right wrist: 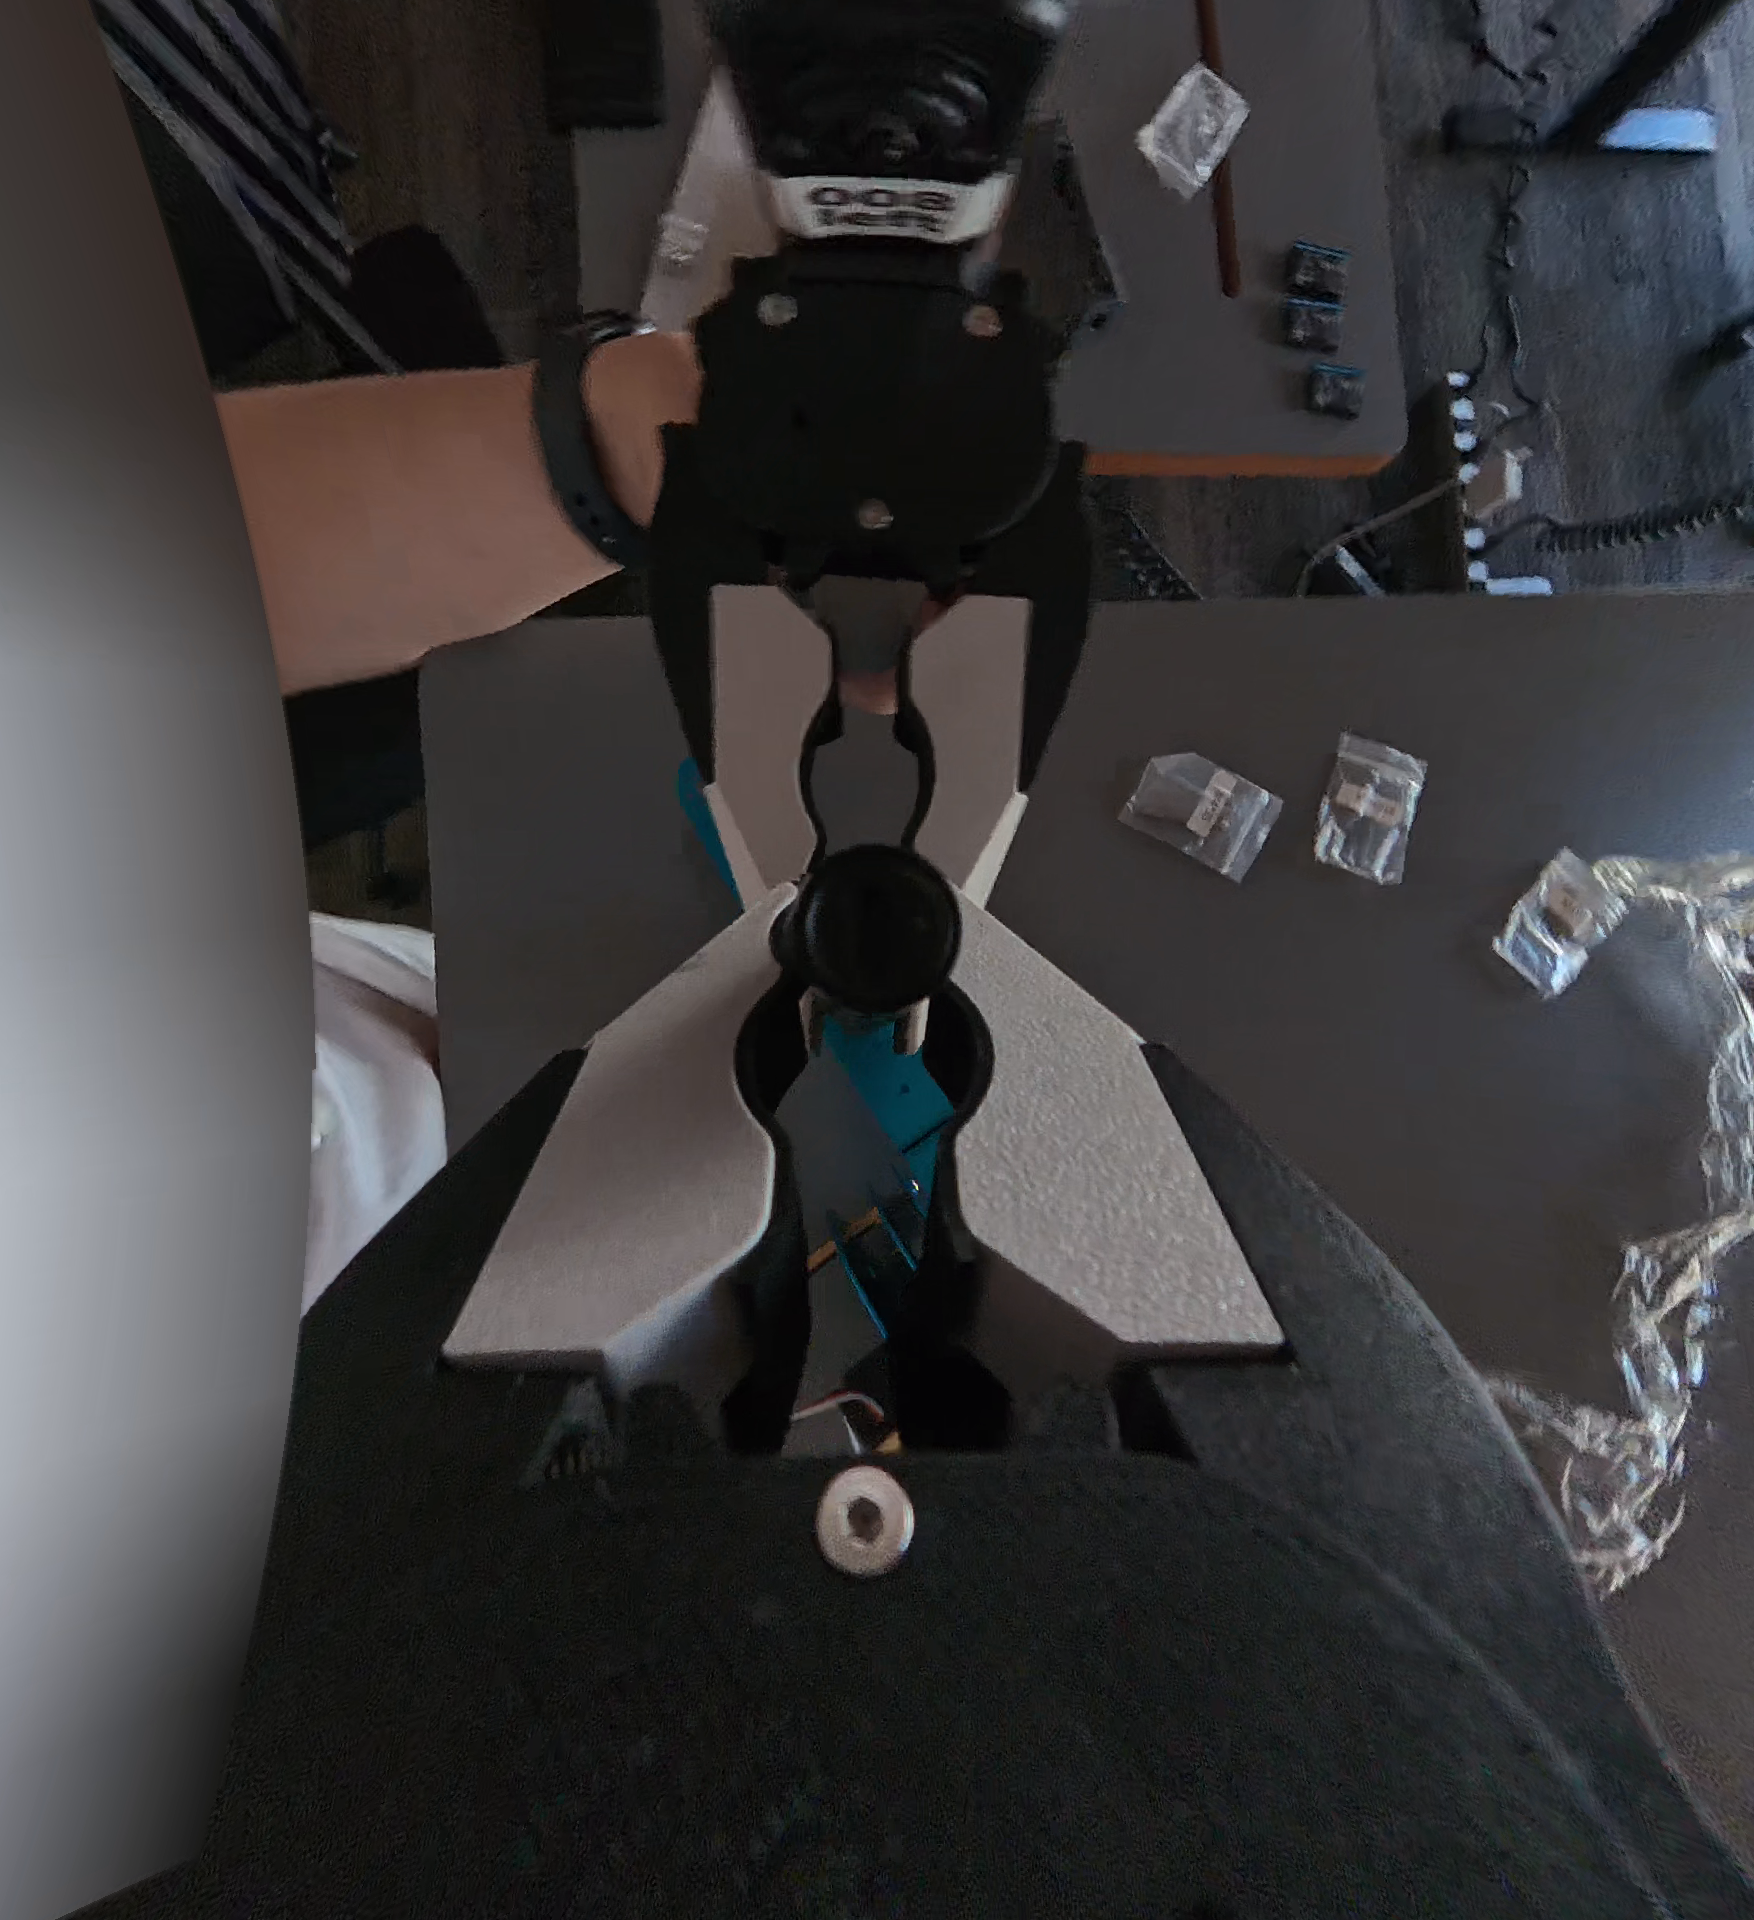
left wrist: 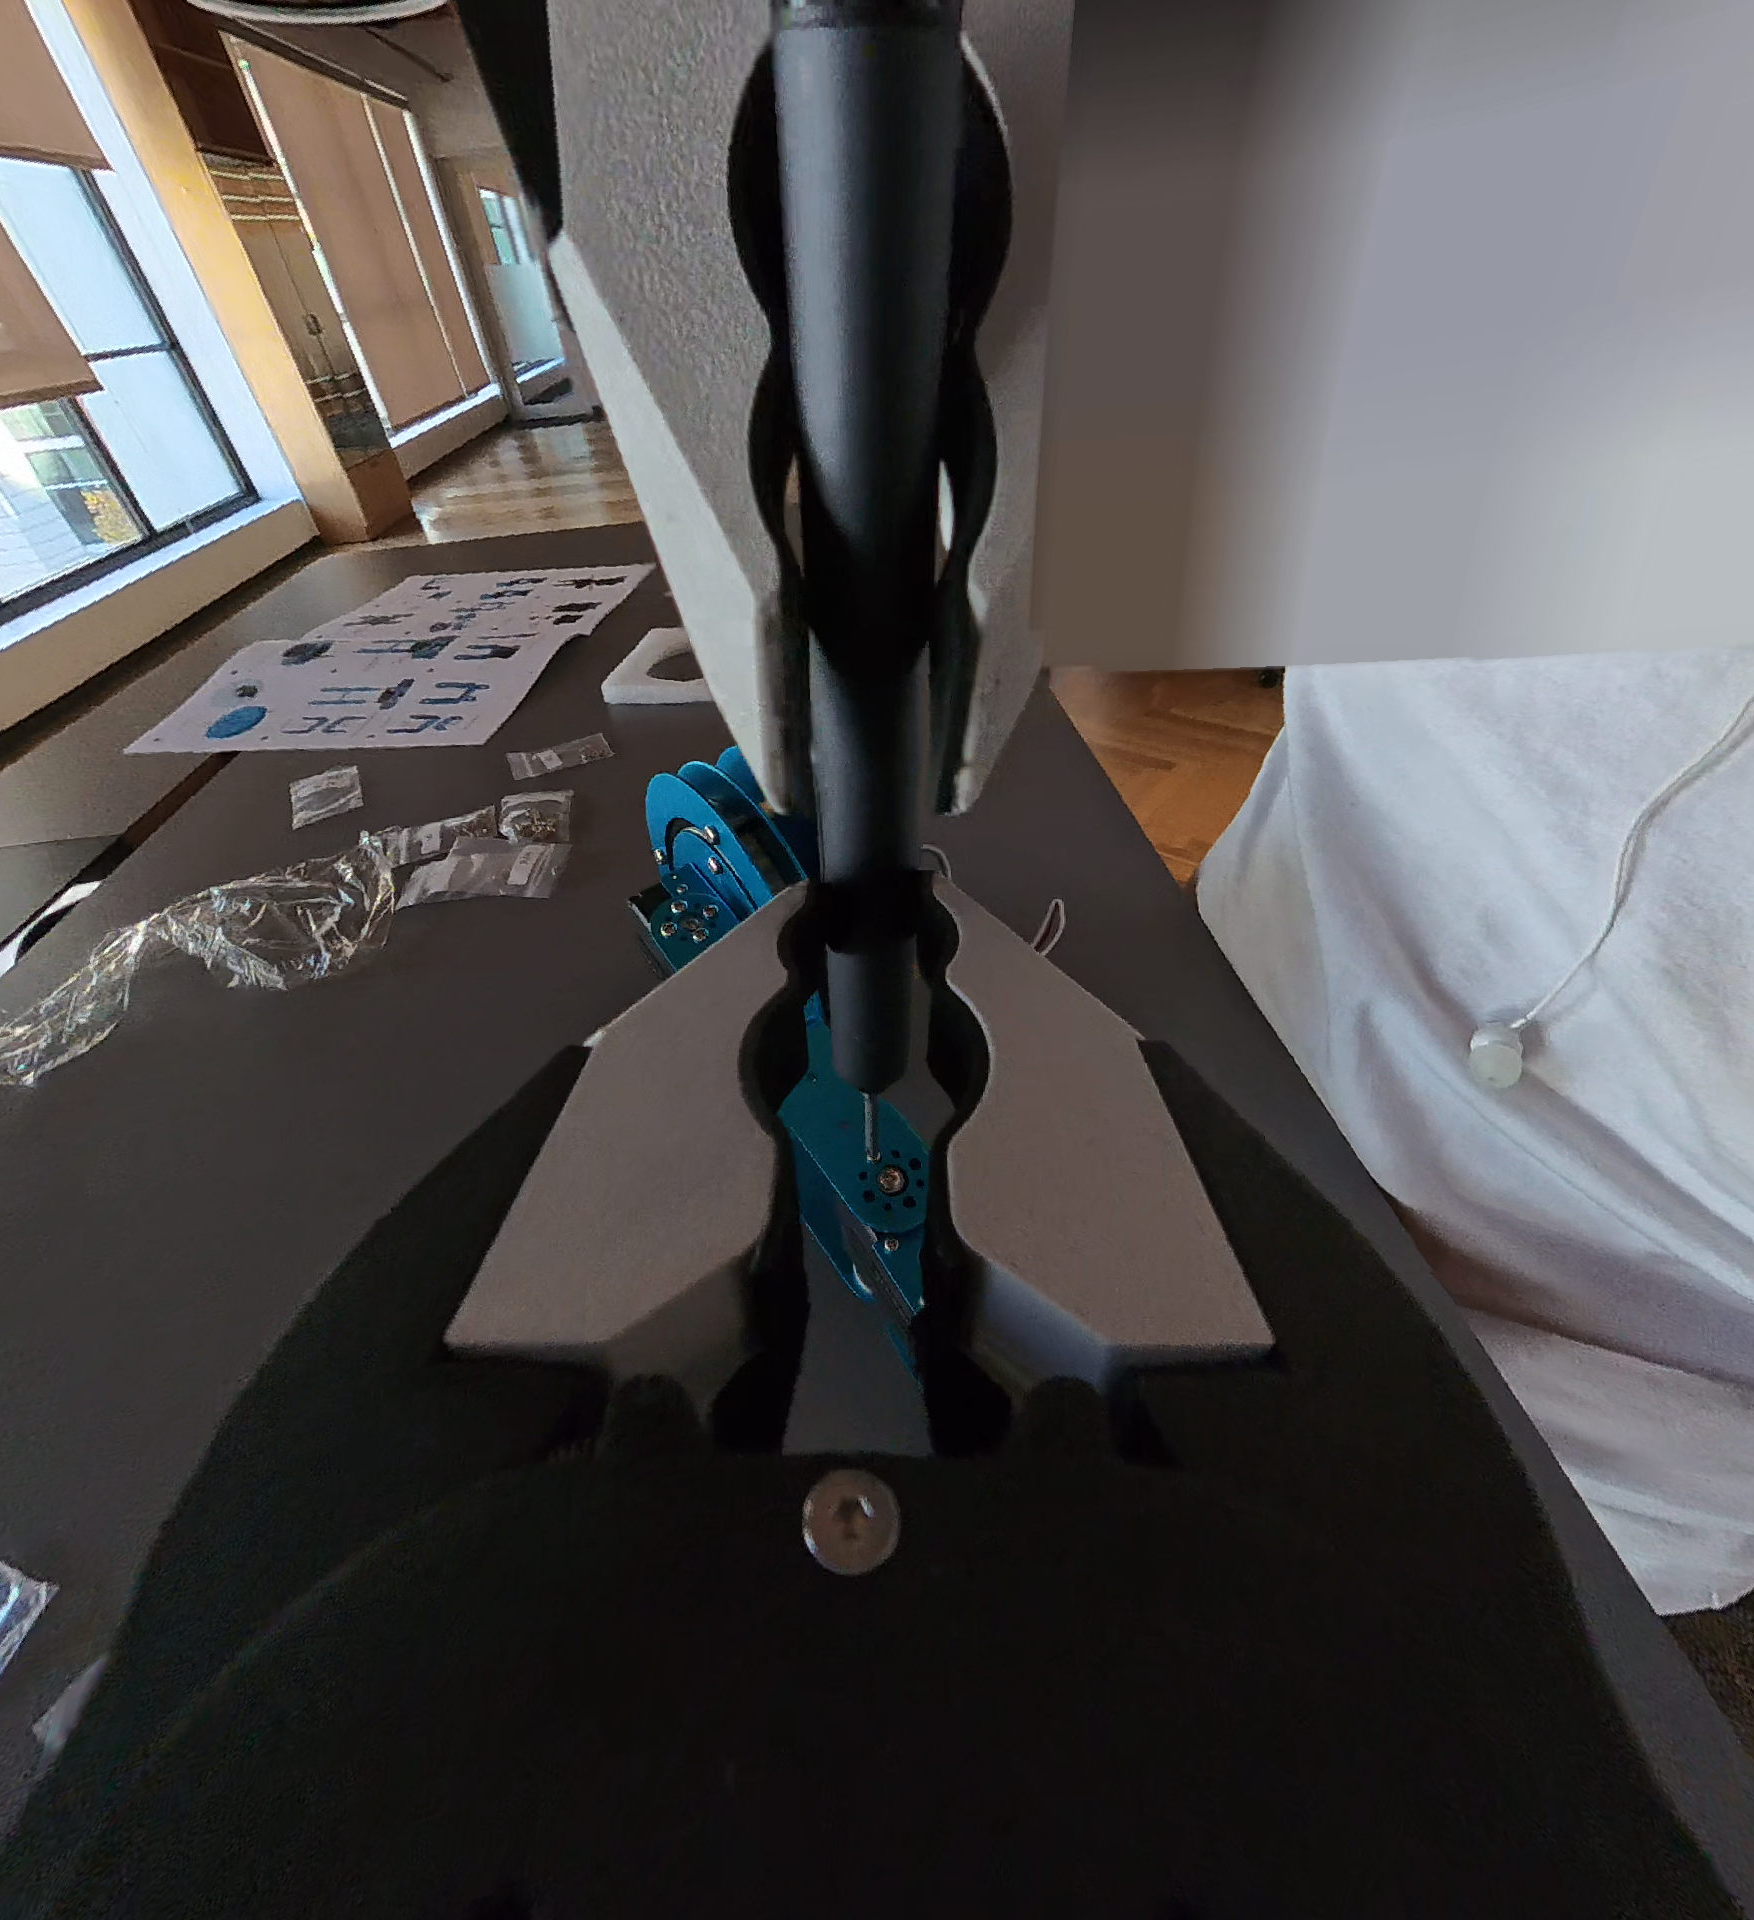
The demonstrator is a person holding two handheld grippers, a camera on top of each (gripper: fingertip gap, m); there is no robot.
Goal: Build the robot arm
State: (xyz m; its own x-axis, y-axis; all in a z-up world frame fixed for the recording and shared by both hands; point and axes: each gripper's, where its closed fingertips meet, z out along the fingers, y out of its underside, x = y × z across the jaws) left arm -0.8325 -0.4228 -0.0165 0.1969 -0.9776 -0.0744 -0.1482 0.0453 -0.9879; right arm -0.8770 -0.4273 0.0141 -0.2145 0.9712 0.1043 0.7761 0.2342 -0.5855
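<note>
Screwdriver (left wrist: 868, 623), pinched in the right gripper (left wrist: 868, 800), runs twelve-to-six onto a screw (left wrist: 891, 1177) of the blue bracket (left wrist: 852, 1195), which the left gripper (left wrist: 868, 914) seemingly clamps (contact hidden) over the dark table (left wrist: 333, 1143).

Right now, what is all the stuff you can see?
screwdriver: one, black, upright, tip on a screw in the blue metal part
blue metal part: one, blue, on the table under the screwdriver
small bags: several, clear, scattered on the table
plastic wrap: one, clear, crumpled, beside the bags
paper sheets: two, white with blue pictures, far end of table
small blocks: three, black and blue, on another table
table: one, dark grey
forearm: one, black wristband
right hand-held gripper: grips the screwdriver's handle
left hand-held gripper: near the blue part; grip unclear
</note>
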